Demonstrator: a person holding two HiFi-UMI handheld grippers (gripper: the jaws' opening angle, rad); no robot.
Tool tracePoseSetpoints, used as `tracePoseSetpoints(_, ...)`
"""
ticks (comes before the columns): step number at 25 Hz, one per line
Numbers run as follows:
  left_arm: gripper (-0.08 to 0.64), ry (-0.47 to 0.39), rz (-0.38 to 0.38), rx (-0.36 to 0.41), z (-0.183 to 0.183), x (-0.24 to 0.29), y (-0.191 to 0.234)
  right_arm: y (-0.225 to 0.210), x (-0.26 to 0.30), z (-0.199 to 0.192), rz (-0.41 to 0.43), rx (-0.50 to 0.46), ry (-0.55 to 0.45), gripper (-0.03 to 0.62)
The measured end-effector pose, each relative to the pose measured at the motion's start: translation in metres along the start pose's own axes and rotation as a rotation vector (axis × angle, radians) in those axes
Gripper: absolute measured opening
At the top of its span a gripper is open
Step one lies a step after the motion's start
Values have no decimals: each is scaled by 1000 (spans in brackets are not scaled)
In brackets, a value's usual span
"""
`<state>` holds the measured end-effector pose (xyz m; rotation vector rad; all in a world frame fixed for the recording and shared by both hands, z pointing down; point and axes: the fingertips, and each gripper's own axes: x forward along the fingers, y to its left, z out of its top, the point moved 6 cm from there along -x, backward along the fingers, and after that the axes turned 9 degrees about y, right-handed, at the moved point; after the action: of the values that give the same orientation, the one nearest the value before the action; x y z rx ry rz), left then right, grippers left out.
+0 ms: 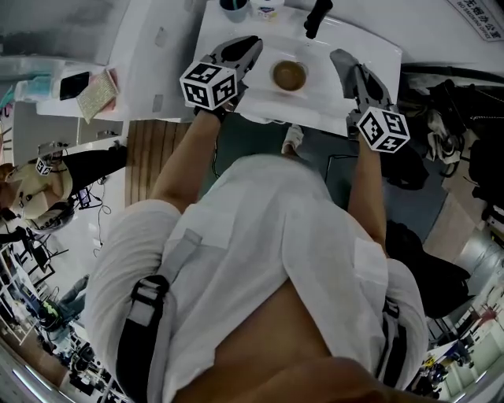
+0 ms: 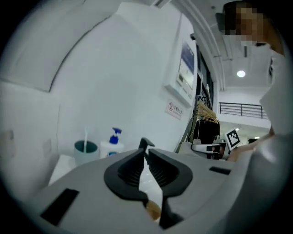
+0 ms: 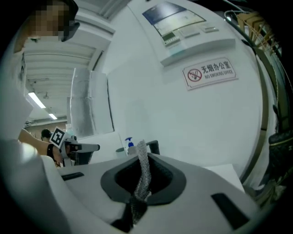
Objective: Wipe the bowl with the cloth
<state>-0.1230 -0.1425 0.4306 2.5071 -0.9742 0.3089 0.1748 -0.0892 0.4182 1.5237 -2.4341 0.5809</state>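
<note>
1. The left gripper point(image 2: 146, 151) has its jaws released. A thin gap stands between them and nothing is gripped; bare table and a brown sliver of the bowl show through it.
2. The right gripper point(image 3: 143, 154) is clenched on the cloth point(image 3: 145, 171), a grey mesh strip that sticks up above the pads and hangs out below them.
3. The bowl point(image 1: 289, 75), brown inside, sits on the white table point(image 1: 346, 47) between the two grippers, apart from both and near the table's front edge.
4. In the head view, the left gripper lies over the table's left part with its tips near the bowl's rim; the right gripper sits by the front right corner.
5. Bare table lies on each side of the bowl and behind it.
6. Along the far edge stand a teal cup point(image 1: 234, 8), a pump bottle point(image 2: 112, 144) and a black upright piece point(image 1: 317, 16), all well apart from the bowl.
</note>
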Motion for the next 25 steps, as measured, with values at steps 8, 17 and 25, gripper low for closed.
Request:
tracePoseSetpoints(8,14,-251,70,170,54,-77,-17,33,-48,42,-54,-117,-167,34)
tracePoseSetpoints(17,14,-319,71,211,65,-123,-25,58,-83,47,-107,-171,-221,34)
tracePoseSetpoints(25,15,-322,66,203,46,-160,-32,87,-107,37,-131,-193,-232,34)
